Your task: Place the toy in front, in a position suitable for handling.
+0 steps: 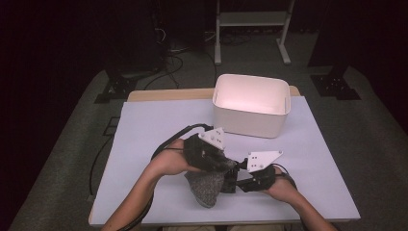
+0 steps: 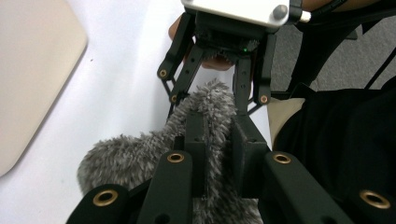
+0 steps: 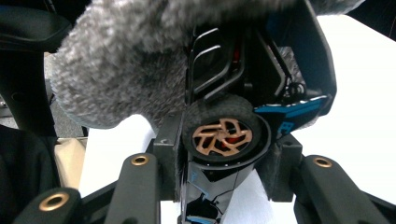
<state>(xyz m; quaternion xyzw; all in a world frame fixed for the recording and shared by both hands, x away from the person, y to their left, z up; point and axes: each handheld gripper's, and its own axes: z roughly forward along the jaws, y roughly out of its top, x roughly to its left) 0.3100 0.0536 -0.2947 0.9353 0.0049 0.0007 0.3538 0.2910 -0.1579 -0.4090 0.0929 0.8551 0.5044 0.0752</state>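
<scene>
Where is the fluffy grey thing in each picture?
High view: the fluffy grey cloth hangs low in the middle, under the left gripper.
Left gripper view: bottom middle, pinched between the jaws.
Right gripper view: top left, above a toy car.
Shared landmark: the white table.

From the high view you look forward and down from above your own side of the bench [image 1: 144, 120], far enough back to take in its whole top, the white bin [image 1: 251, 103] at the far edge and both your forearms at the bottom. The left gripper view rides close behind its own fingers [image 2: 198, 140] and faces across the bench toward your body. The right gripper view sits closer in, looking along its fingers [image 3: 168, 154]. All three share the grey furry cloth [image 1: 207, 185] and the meeting point of both grippers.
</scene>
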